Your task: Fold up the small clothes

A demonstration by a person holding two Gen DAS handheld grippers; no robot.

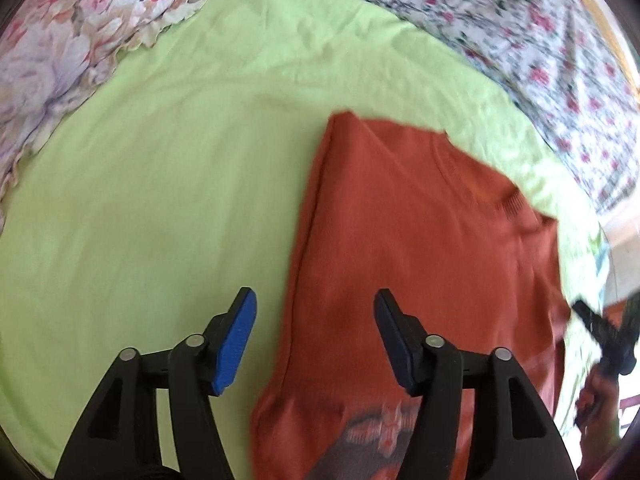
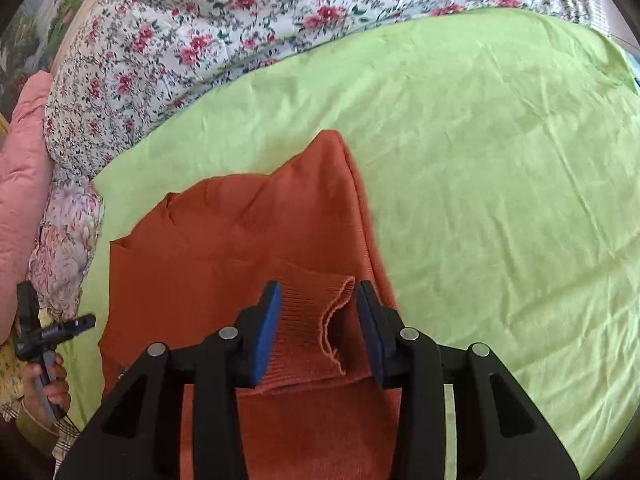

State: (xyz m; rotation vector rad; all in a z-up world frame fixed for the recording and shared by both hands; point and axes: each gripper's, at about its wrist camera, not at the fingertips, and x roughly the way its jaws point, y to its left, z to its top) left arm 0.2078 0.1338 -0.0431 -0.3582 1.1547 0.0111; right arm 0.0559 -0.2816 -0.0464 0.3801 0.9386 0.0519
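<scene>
Sweater (image 1: 420,240), rust-orange knit — lies partly folded on green sheet (image 1: 160,180) of bed, printed motif near hem. Left wrist view: left hand-held gripper (image 1: 315,340) apart, empty, straddling sweater's left folded edge; floral quilt (image 1: 520,40) behind.

Right wrist view: right hand-held gripper (image 2: 317,332) apart, ribbed cuff (image 2: 308,320) lying between pads, not clamped. Judged light, soft, limp, non-slippery — best taken at ribbed cuff or doubled edge; single layer likely to sag.

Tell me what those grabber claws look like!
Each gripper, left gripper and right gripper, is a black plastic claw with two fingers. Blue ridged pads line their insides, and round silver pins sit at the joints. The right one has a pale strip.
</scene>
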